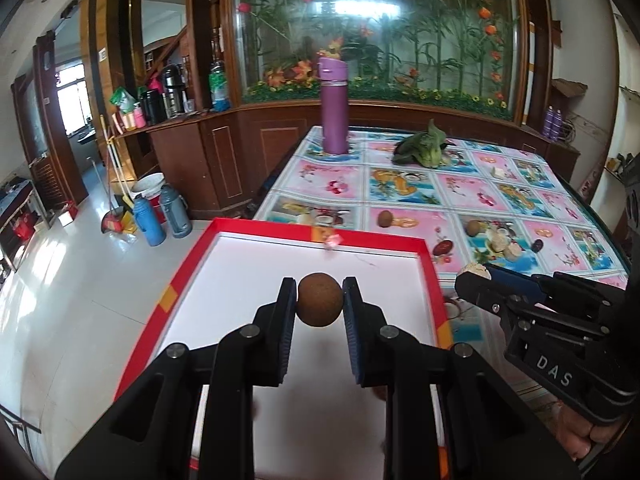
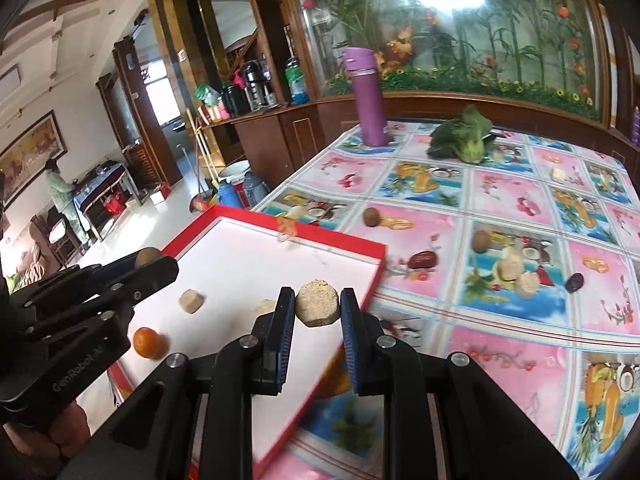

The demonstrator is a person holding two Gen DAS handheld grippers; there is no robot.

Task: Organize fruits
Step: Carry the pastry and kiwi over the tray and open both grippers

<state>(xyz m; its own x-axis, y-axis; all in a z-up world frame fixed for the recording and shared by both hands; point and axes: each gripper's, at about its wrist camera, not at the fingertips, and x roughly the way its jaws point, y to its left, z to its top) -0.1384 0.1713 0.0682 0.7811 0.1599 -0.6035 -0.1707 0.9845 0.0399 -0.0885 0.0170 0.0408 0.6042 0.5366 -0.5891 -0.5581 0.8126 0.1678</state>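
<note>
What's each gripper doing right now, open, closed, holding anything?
Left gripper: closed on a round brown fruit, held over the red box.
Right gripper: closed on a pale beige chunk, at the box's right edge.

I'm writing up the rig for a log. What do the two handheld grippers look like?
Both are black plastic with silver bolt heads at the joints and ribbed blue pads inside the fingers. The left gripper carries faint "GenRobot AI" lettering on its body; the right gripper reads "DAS". No cables or sleeves show.
</note>
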